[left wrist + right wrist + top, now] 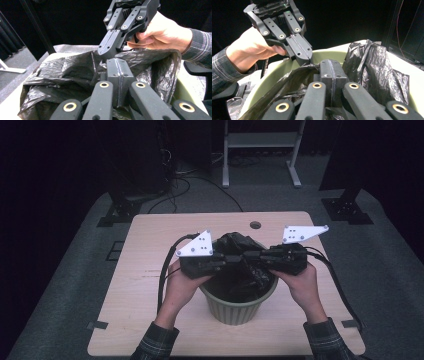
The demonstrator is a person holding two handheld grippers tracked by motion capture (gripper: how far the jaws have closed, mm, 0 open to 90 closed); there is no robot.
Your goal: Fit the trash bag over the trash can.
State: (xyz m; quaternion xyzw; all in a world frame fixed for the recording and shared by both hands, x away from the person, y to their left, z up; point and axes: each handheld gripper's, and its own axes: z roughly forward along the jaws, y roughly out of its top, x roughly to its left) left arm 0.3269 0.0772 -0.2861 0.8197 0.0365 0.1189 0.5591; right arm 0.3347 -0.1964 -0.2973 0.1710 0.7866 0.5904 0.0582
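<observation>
Near the counter's (pixel 125 320) front edge, toward its middle, stands a green bin (pixel 240 307) with a black bag (pixel 237 270) bunched in its mouth. Above it, the left gripper (pixel 117 72) and right gripper (pixel 331 72) each pinch bag film between closed fingers. Lining seems underway; next, probably draw the film apart toward the rim.

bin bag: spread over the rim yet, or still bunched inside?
Bunched. The black bag sits crumpled in the green bin; bare rim shows in front, and both grippers pinch one edge mid-bin.
</observation>
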